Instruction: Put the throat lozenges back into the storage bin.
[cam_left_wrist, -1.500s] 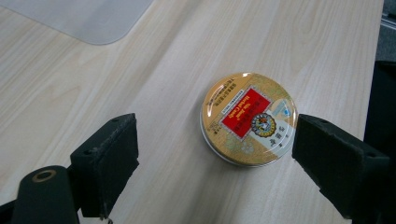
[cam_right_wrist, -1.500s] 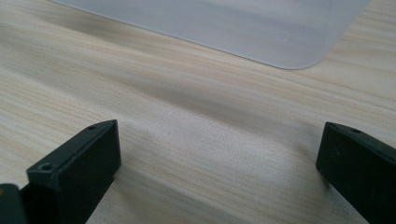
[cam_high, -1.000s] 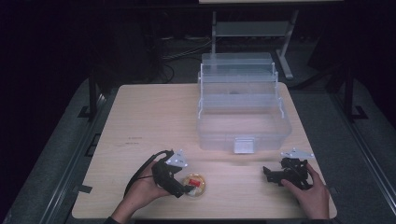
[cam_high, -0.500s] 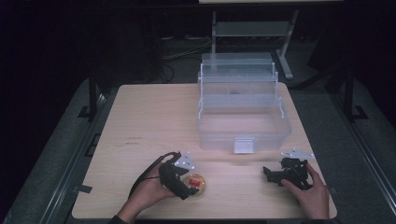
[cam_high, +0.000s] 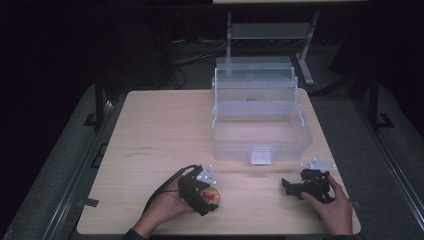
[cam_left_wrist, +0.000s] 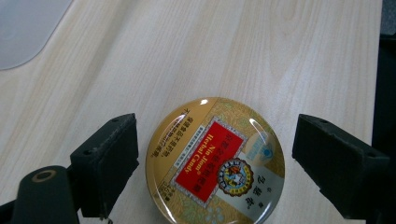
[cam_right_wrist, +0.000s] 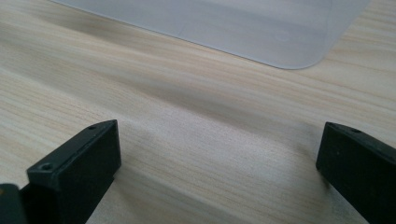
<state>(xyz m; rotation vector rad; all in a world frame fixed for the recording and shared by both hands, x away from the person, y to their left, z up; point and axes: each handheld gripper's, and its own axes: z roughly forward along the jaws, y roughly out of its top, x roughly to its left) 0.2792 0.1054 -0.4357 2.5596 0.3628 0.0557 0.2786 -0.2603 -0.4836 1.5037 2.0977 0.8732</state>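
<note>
The candy tin (cam_left_wrist: 215, 163) lies flat on the tabletop (cam_high: 165, 125) in the lower middle of the high view, lid up, between the spread jaws of the left tool (cam_left_wrist: 231, 161). That tool is open: in the left gripper view each jaw stands apart from the tin's rim, with bare wood showing on both sides. The main risk, as I judge it, is the grip itself. The tin is round, low and glossy, so if the jaws close above its widest line or off centre, it may squirt out sideways or skate toward the near edge of the tabletop at the bottom of the frame. Closing too high might catch only the lid. The right tool (cam_right_wrist: 217, 163) is also open, over bare wood at the lower right, with the clear plastic box (cam_high: 260, 120) behind it in the upper middle, well apart from the tin.
</note>
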